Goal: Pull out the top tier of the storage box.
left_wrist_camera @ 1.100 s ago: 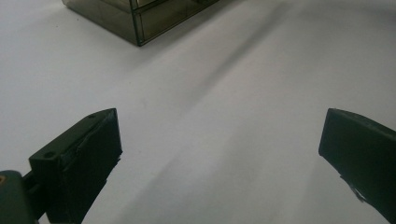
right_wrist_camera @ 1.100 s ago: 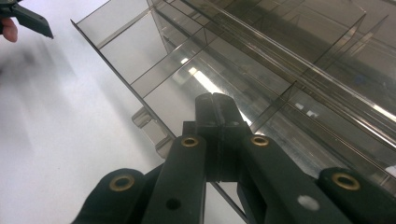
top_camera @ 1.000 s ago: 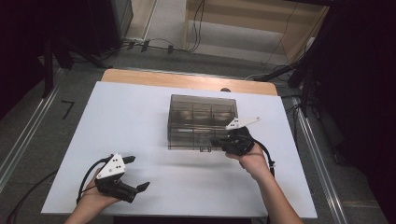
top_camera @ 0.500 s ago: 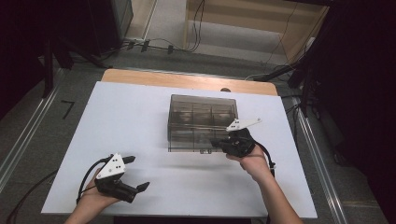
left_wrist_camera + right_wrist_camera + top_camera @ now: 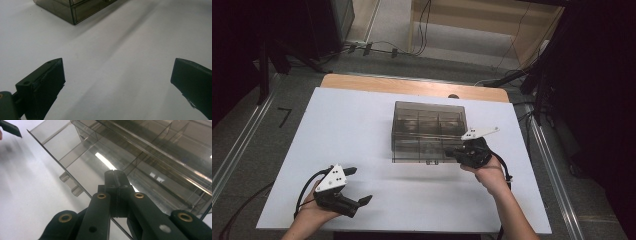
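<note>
A smoky see-through compartment box point(image 5: 429, 130) stands in the middle of the white table point(image 5: 352, 125). My right gripper point(image 5: 451, 151) is at the box's front right corner. In the right gripper view its jaws point(image 5: 113, 176) are pressed together with nothing between them. Their tips lie against the box's clear front panel point(image 5: 155, 157), beside a small latch tab point(image 5: 71, 185). I cannot tell whether the tips are over or under that panel. My left gripper point(image 5: 360, 185) rests near the table's front left with its jaws wide apart over bare table point(image 5: 117, 75). The box's corner point(image 5: 72, 10) lies far ahead of it.
A wooden strip point(image 5: 412, 87) runs along the table's far edge. Cables point(image 5: 377, 47) lie on the floor behind it, and metal rails point(image 5: 242, 145) flank the table. A jaw of the left gripper point(image 5: 10, 128) shows at the top left of the right gripper view.
</note>
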The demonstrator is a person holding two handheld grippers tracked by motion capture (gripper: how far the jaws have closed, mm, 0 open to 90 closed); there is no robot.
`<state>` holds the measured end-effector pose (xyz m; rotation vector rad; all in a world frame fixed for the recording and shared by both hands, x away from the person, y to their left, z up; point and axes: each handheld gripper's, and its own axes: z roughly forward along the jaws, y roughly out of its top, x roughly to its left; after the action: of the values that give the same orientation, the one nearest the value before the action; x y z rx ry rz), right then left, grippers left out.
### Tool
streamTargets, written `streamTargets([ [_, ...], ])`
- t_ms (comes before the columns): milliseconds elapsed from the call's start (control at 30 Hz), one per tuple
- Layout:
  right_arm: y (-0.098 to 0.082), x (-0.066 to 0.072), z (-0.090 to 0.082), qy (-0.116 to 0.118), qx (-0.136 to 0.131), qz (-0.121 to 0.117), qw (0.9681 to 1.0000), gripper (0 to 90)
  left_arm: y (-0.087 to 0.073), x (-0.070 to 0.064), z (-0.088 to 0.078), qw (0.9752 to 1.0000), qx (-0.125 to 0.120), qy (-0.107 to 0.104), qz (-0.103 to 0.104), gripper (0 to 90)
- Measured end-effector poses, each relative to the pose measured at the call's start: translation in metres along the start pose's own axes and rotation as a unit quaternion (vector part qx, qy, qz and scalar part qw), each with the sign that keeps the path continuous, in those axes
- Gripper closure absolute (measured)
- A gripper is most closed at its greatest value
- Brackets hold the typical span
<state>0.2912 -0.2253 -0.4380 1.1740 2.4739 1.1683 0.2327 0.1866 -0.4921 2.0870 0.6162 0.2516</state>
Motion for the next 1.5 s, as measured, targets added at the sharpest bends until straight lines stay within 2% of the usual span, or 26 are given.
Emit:
streamTargets([
  [300,-0.002,0.001,0.002,0.001,0.008,0.000,1.0000,87.4,0.000,0.000,0.000,1.0000,0.001,0.000,0.000,0.0],
  [600,-0.006,0.008,0.000,-0.003,0.014,-0.004,0.9999,87.4,0.001,0.000,-0.001,1.0000,-0.002,0.000,-0.001,0.0],
  [933,-0.009,0.009,0.000,-0.002,0.003,0.003,1.0000,87.4,0.001,0.000,-0.001,1.0000,-0.002,-0.001,-0.001,0.0],
  [1500,-0.011,0.014,0.000,0.004,0.003,-0.002,1.0000,87.4,0.001,0.000,-0.001,1.0000,-0.002,-0.001,-0.001,0.0],
])
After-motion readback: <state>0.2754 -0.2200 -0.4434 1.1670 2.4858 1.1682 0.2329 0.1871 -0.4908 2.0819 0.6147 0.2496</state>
